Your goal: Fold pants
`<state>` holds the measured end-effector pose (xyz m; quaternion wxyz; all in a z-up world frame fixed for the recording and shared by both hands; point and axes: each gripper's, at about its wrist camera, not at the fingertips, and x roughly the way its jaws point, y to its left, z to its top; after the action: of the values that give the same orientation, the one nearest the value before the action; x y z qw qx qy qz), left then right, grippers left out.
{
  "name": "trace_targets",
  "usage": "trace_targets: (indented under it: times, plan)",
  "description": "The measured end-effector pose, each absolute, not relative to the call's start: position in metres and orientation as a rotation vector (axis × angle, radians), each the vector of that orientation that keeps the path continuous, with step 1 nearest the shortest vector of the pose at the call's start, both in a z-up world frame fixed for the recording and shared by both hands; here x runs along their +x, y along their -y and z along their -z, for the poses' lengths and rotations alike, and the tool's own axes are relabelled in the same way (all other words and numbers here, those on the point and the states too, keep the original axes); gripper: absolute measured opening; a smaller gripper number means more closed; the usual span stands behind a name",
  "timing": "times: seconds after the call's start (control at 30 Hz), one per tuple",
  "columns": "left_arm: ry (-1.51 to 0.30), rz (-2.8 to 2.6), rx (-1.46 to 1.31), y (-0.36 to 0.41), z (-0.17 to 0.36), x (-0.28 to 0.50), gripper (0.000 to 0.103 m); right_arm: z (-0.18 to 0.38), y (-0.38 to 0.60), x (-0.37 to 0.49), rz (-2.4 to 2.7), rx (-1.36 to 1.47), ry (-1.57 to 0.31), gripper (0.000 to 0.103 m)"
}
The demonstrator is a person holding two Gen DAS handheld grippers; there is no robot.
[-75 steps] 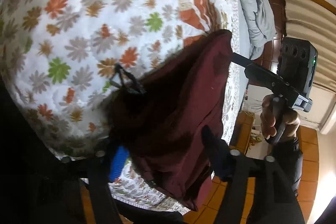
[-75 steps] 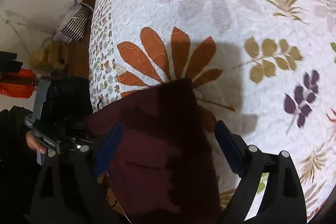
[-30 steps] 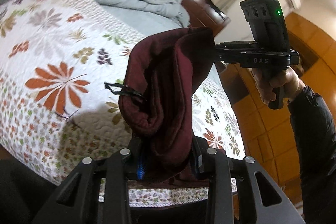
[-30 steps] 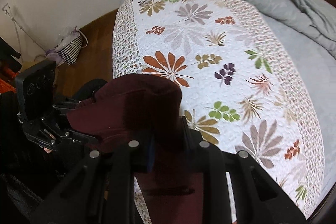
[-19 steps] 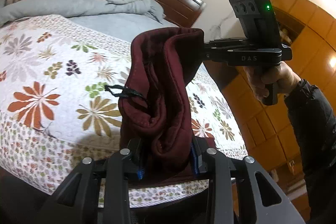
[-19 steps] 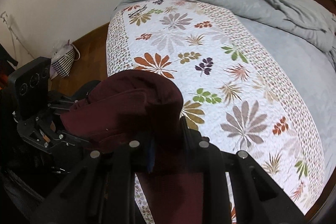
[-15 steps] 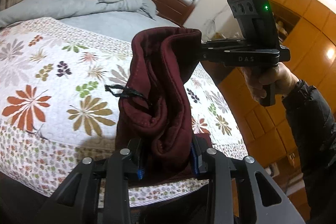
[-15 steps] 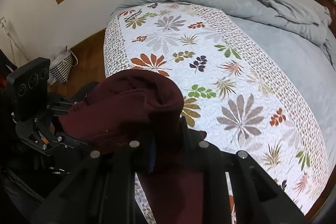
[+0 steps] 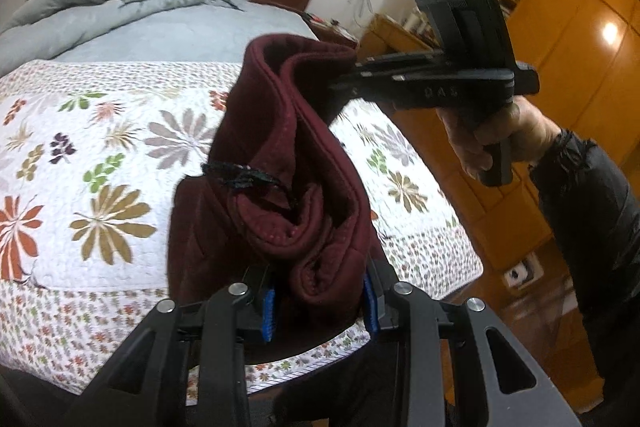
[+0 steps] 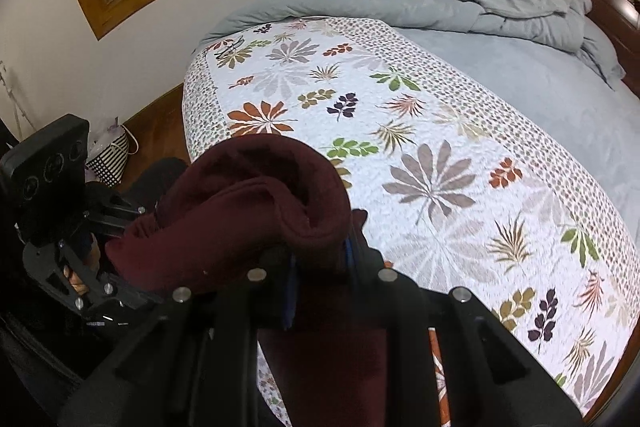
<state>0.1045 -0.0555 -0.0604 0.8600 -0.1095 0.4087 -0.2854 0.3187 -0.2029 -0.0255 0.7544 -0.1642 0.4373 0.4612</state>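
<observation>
The maroon pants (image 9: 288,187) hang bunched up in the air above the floral quilt (image 9: 100,147) on the bed, with both the left gripper (image 9: 320,303) and right gripper (image 10: 320,267) fingers clamped tight on the fabric.

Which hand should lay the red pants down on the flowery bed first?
Probably the right. Both tools are clamped on the maroon pants, held up off the floral quilt. The right tool has open quilt straight ahead, while the left tool sits at the bed's near edge.
</observation>
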Motion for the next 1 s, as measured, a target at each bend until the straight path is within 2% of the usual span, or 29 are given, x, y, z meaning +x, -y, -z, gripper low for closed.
trace_targets:
  times: [0.5, 1.0]
  plan:
    - [-1.008, 0.696, -0.072, 0.147, 0.116, 0.120, 0.032, 0.089, 0.282, 0.314, -0.975, -0.297, -0.959, 0.019]
    - [-1.064, 0.726, -0.005, 0.183, 0.137, 0.123, 0.032, 0.115, 0.328, 0.308, -0.957, -0.205, -0.944, 0.018]
